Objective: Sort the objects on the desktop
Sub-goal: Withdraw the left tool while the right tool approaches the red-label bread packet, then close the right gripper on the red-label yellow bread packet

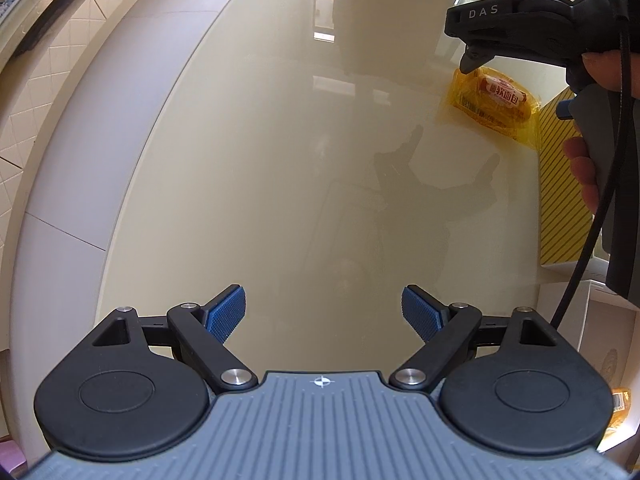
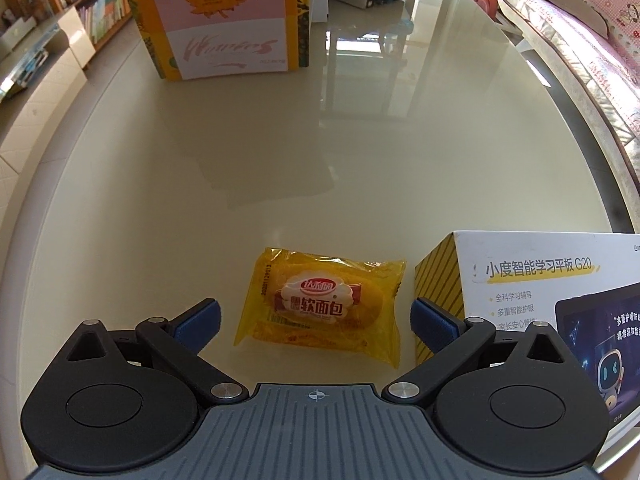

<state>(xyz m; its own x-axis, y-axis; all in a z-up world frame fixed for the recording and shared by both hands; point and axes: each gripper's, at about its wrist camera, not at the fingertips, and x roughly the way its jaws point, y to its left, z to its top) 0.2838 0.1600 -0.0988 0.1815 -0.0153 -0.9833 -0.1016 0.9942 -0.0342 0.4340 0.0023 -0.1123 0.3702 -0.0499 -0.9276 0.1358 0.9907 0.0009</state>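
glass tabletop (image 2: 280,168), right tool (image 2: 316,320) wide over bread packet (image 2: 324,304)

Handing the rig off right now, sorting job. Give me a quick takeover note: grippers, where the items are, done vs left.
Left gripper: open, empty, over bare glass tabletop.
Right gripper: open, empty, lined up just short of the yellow soft-bread packet, not touching it.
The packet lies flat on the table, beside but apart from the white tablet box with yellow striped side on its right. A pink and yellow gift bag stands at the far side.
Done: nothing visibly sorted; where the packet belongs is not evident from the views.
Left: close on the packet, lift it, place it.
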